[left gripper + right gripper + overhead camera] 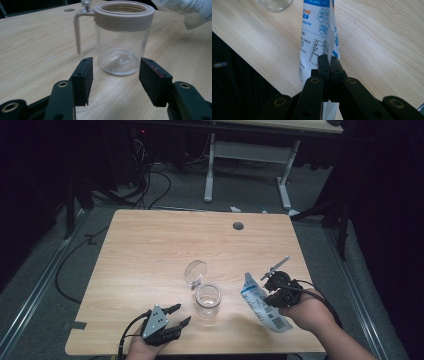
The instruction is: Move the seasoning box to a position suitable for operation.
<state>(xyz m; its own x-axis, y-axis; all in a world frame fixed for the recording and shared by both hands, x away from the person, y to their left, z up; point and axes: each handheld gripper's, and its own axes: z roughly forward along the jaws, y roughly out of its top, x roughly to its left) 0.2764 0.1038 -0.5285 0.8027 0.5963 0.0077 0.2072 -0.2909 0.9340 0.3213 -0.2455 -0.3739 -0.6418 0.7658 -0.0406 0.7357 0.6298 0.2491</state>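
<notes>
High view: pale wood-grain worktop [150, 250], rectangular, with a round grey grommet [238, 226] near the far edge. Dark room all round, grey floor, cables trailing at the far left, white legs of a second desk [210, 170] beyond. Left gripper view: same light wood under the tongs, grain running across.

Near the middle of the worktop, a clear glass jar [208, 299], upright, mouth open, hinged lid [195, 272] swung back and standing on the far side. Seen close in the left gripper view as a glass jar [122, 40] with a beige collar, empty as far as can be told.

Left tongs [181, 315] low at the near left edge, pointing at the jar from just beside it. Spread wide, nothing between the pads [83, 80], jar standing just ahead of the gap, untouched.

Right tongs [266, 292] at the near right, held in a hand [305, 312]. Clamped tight on a white-and-blue printed pouch [262, 305], pinching its edge flat between both pads. Pouch hanging slantwise, upper end toward the jar, near but apart from it. Right gripper view: pouch [317, 37] running up and away from the closed tongs [329, 62], jar base at the top edge.
</notes>
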